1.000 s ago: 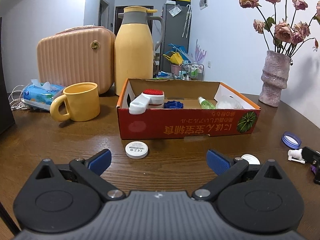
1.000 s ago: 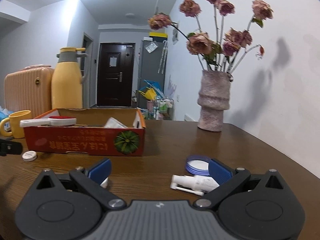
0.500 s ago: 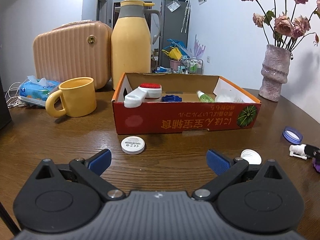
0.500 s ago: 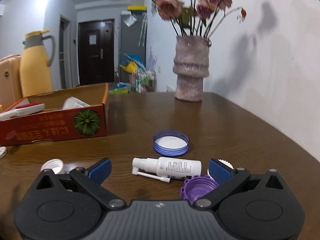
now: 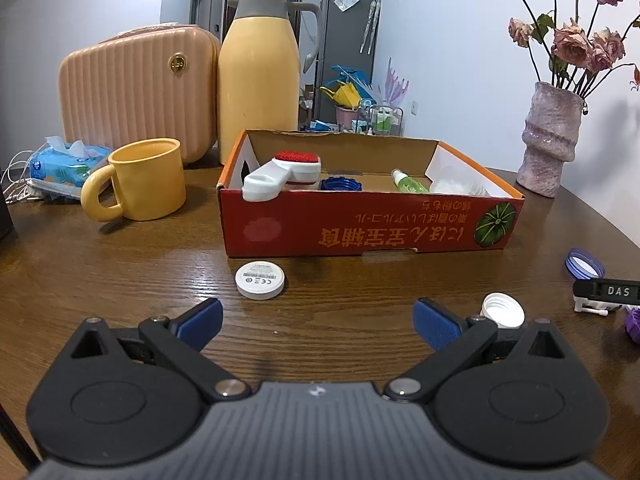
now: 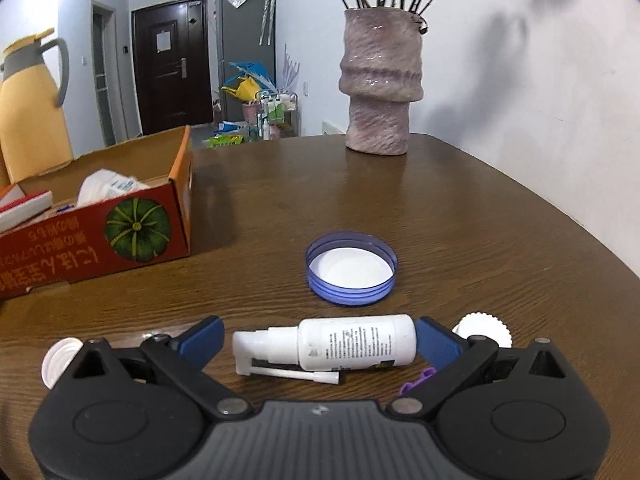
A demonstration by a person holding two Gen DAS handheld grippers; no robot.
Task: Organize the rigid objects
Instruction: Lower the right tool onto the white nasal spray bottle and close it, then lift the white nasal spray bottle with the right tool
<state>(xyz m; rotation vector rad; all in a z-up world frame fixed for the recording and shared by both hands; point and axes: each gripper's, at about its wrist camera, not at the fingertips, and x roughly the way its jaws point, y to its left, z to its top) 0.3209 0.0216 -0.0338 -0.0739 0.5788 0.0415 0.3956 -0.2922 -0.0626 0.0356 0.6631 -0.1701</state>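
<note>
My right gripper (image 6: 318,340) is open, with a white spray bottle (image 6: 344,346) lying on its side between its blue fingers. A blue jar lid (image 6: 351,267) lies just beyond it. A white ridged cap (image 6: 486,330) and a purple cap (image 6: 418,380) sit by the right finger, another white cap (image 6: 60,362) by the left. My left gripper (image 5: 318,322) is open and empty above the table. A white round disc (image 5: 261,280) and a white threaded cap (image 5: 503,311) lie ahead of it. The red cardboard box (image 5: 372,232) holds a brush, a blue lid and a green bottle.
A yellow mug (image 5: 140,180), a yellow thermos (image 5: 260,68), a pink case (image 5: 136,92) and a tissue pack (image 5: 60,164) stand left of and behind the box. A pink vase with dried roses (image 6: 380,80) stands at the back. The right gripper shows in the left wrist view (image 5: 606,292).
My right gripper has moved forward and down, so the spray bottle now lies between its fingers. My left gripper has drifted slightly nearer the white disc and stays open.
</note>
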